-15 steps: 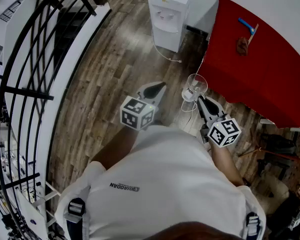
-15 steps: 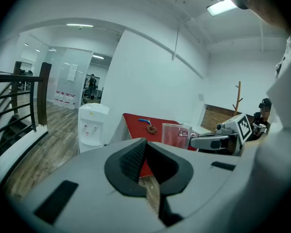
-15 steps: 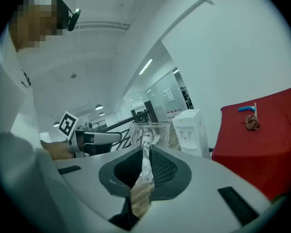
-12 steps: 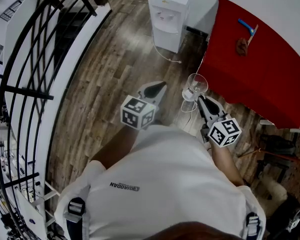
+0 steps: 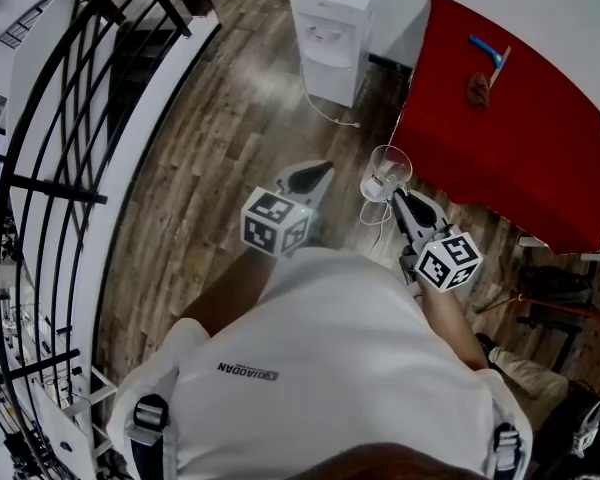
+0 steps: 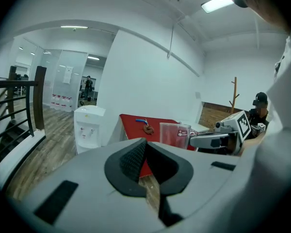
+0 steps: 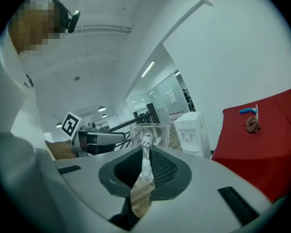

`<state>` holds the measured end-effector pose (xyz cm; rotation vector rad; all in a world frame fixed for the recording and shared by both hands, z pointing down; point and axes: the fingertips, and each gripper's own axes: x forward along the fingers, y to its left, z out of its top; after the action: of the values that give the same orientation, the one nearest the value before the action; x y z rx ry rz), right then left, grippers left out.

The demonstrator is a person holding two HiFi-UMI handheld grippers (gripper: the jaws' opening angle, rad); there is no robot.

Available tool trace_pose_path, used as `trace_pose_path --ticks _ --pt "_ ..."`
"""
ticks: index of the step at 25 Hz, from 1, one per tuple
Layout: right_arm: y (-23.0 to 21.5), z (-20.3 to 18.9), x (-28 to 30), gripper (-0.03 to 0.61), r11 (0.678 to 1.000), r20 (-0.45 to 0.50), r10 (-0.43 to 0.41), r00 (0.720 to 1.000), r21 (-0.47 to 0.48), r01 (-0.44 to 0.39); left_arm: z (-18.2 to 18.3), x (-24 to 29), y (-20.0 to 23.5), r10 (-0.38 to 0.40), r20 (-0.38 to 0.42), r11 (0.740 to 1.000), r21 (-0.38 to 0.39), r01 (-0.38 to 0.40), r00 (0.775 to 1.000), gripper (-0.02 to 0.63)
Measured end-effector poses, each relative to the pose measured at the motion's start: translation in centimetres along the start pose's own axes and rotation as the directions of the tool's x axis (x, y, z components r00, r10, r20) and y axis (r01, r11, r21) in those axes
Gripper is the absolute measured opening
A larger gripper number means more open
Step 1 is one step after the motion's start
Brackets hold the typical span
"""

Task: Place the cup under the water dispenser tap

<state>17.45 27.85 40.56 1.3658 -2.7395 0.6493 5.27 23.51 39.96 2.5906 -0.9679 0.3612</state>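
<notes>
Compared with the earlier head view, the water dispenser point(image 5: 327, 30) and the red desk point(image 5: 510, 138) sit slightly further left in the picture. Both grippers and the cup keep almost the same positions.

Right gripper point(image 5: 398, 196): jaws closed on the handle of the clear cup point(image 5: 385, 171). The cup is upright, held above the wooden floor point(image 5: 230, 128), just beside the near corner of the red desk and well apart from the water dispenser, which stands against the white wall ahead.

Left gripper point(image 5: 315, 171): jaws together at the tips, with nothing between them. It is held level with the right gripper, to the left of the cup and not touching it.

Count:
- Grippers: two.
- Cup: one.
- Water dispenser: one.
- Red desk: one.
- On the desk: one blue-handled tool point(image 5: 486, 50) and one brown object point(image 5: 477, 88), lying just beside each other near the far edge.
</notes>
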Motion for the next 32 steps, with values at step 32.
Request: trace_pose_path --ticks 32 --pt "-3.5 0.1 5.5 0.046 0.998 -0.047 -0.018 0.999 0.061 0.020 -0.5 1.2 5.2 0.042 -0.071 0.997 -0.060 -0.047 0.997 -0.003"
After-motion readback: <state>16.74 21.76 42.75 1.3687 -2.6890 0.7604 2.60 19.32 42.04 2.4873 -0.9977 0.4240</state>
